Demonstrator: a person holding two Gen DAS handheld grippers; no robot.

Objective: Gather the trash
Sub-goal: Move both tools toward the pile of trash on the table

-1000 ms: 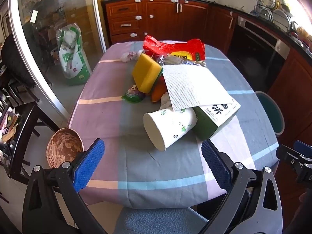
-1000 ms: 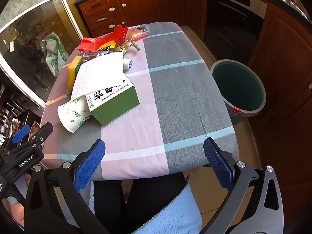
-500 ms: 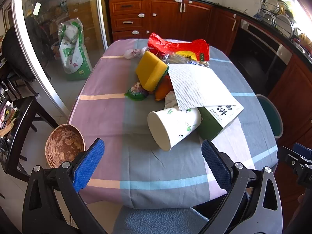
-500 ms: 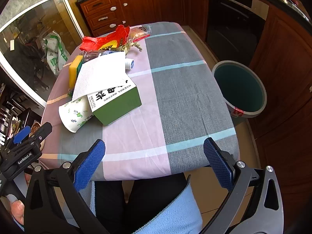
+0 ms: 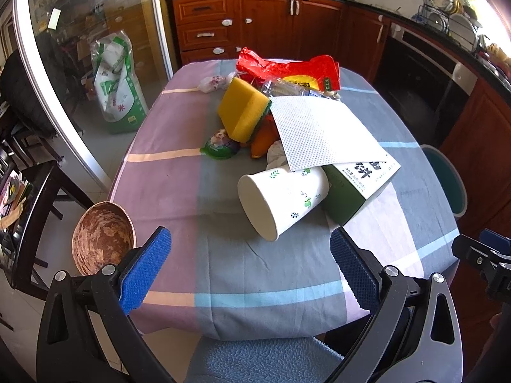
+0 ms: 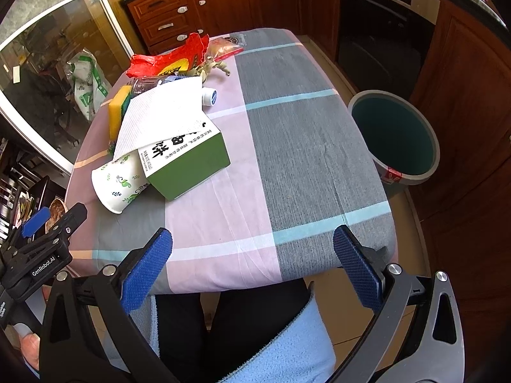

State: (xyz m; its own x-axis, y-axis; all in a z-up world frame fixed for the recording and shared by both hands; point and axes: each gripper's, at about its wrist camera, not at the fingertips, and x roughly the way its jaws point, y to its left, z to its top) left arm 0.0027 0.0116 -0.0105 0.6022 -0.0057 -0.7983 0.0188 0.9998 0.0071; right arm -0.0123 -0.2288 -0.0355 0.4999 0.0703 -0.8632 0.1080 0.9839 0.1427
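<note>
A heap of trash lies on the table (image 5: 179, 191): a tipped paper cup (image 5: 281, 198), a green carton (image 5: 357, 185) under a white paper towel (image 5: 319, 131), a yellow sponge (image 5: 242, 108), a red bag (image 5: 287, 70) and small wrappers. My left gripper (image 5: 252, 268) is open, low over the near table edge, short of the cup. In the right wrist view the cup (image 6: 118, 185), carton (image 6: 191, 162) and towel (image 6: 163, 115) lie far left. My right gripper (image 6: 252, 265) is open above the table's near edge. A teal bin (image 6: 396, 137) stands on the floor to the right.
A brown bowl (image 5: 102, 239) sits on a dark side stand left of the table. Wooden cabinets (image 5: 255, 22) and an oven (image 6: 383, 22) line the back. A glass sliding door (image 5: 80, 63) is at the left. A person's legs and a blue sleeve (image 6: 287, 344) are below the right gripper.
Both grippers have edged slightly forward toward the table, so the trash heap looks a little nearer. Both stay open. Nothing on the table has moved.
</note>
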